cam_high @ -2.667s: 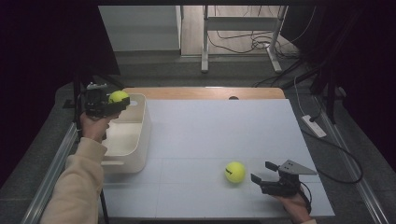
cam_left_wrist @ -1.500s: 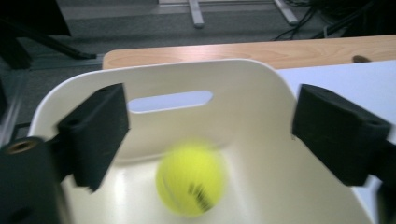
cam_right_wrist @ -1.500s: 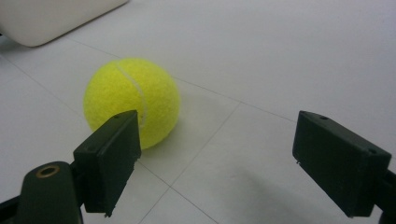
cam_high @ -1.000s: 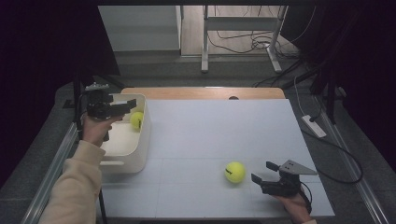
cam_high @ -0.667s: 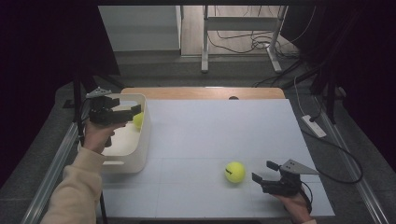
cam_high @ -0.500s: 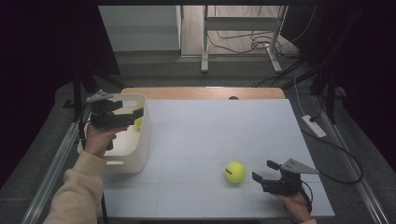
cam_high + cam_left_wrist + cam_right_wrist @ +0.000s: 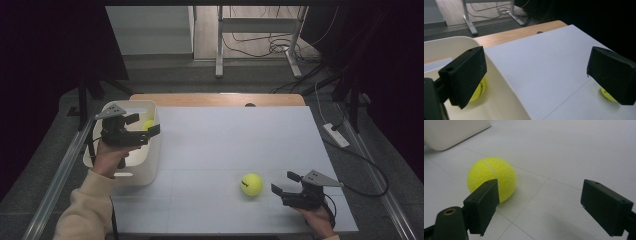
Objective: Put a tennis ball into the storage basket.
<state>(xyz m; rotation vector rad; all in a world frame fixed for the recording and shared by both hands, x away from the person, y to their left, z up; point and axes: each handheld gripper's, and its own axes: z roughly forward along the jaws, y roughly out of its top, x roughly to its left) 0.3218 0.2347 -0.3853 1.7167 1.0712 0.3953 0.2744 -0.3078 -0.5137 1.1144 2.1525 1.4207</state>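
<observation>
Table point(image 7: 235, 135): white top, wood strip along the far edge. White bin point(image 7: 127, 172) sits at the table's left edge, long axis running near-to-far, open side up.

Left gripper point(image 7: 141, 125) hovers over the bin, pointing right and a bit away from the person. Jaws wide apart, nothing btwn them. In the left gripper view one jaw hangs over the bin's inside, the other over the table surface.

Right gripper point(image 7: 282, 183) is low at the near right of the table, pointing left twd the ball on the table. Jaws spread, empty, not touching anything.

2 tennis balls. Ball in bin point(image 7: 148, 125): yellow, on the bin floor near the far end, partly hidden behind the left gripper. Round, so no long axis; dark print faces the left gripper cam. Ball on table point(image 7: 251, 184): near right-centre, just left of the right gripper, apart from it. Right gripper view: white seam curves across its top; ball sits ahead of the left-hand jaw, outside the gap.
</observation>
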